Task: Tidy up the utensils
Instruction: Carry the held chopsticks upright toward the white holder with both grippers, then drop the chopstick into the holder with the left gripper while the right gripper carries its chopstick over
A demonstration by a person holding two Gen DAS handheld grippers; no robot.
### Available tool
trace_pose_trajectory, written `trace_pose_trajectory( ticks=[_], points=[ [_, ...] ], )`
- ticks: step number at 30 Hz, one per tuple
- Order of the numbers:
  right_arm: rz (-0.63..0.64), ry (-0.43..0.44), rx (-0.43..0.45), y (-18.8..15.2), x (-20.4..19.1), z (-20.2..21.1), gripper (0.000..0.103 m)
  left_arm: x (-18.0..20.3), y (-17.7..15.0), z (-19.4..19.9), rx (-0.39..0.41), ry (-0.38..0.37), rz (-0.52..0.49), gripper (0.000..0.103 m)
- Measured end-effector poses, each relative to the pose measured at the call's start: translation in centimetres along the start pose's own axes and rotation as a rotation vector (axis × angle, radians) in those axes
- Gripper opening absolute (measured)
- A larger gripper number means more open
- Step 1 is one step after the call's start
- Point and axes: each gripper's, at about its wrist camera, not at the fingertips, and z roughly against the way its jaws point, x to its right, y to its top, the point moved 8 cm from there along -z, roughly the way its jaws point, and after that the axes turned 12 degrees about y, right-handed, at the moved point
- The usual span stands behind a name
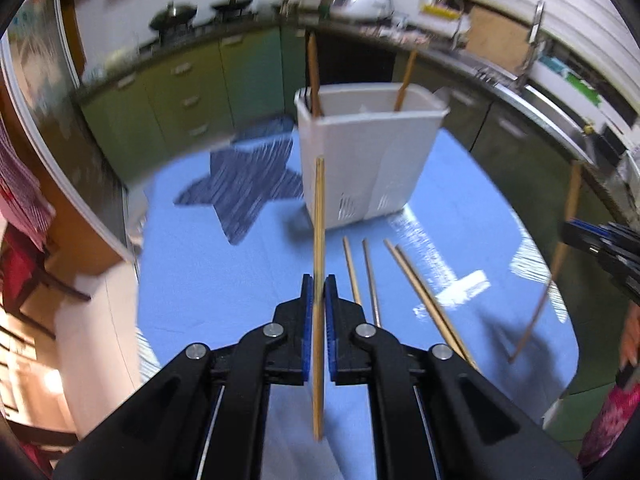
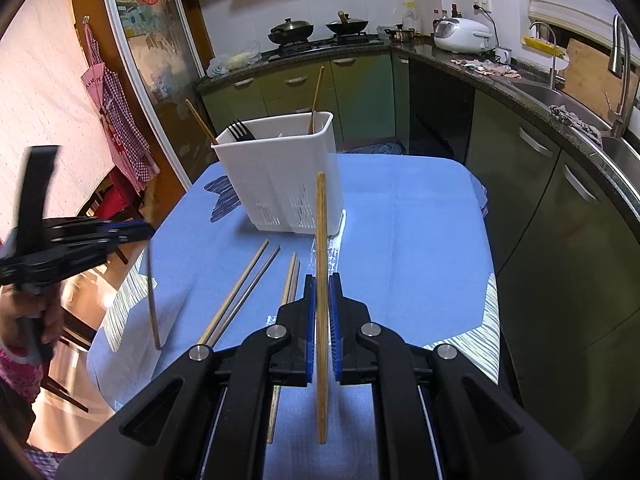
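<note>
Two grippers, one chopstick each

Left gripper (image 1: 319,284) and right gripper (image 2: 322,282) each clamp one chopstick (image 1: 319,216) (image 2: 321,216); four more chopsticks (image 2: 256,280) lie on the table at 6 o'clock from the white caddy (image 2: 280,176).

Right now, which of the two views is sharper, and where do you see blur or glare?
The right wrist view is sharper: the white utensil holder and the chopstick in the right gripper look crisp, and only the left gripper at the edge smears. The left wrist view is motion-blurred across the cabinets and holder, with white glare on the blue tablecloth.
</note>
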Motion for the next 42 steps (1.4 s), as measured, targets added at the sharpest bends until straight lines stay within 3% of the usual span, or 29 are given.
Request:
trace_pose_trajectory(
  ticks=[11,19,23,33,38,42],
  points=[
    [0.018,-0.003,0.022,0.3,-1.0,1.3,0.007,-0.5,-1.2,5.0,0.093,-0.024,-0.009,0.006],
    [0.035,-0.004,0.044,1.3,-1.7,2.2,0.007,-0.4,0.6,6.2,0.118,-0.063,0.003,0.006],
    [0.042,-0.005,0.052,1.9,-1.7,2.5,0.007,-0.1,3.4,7.3,0.152,-0.083,0.004,0.006],
    [0.041,-0.008,0.055,3.2,-1.0,2.4,0.007,0.5,15.0,10.8,0.383,-0.071,0.063,0.006],
    [0.025,-0.013,0.051,3.2,-0.2,2.1,0.007,0.6,18.8,9.9,0.483,-0.043,0.104,0.006],
    [0.026,-0.013,0.047,3.4,-0.1,1.8,0.007,0.3,20.1,8.2,0.519,-0.012,0.147,0.006]
  ],
)
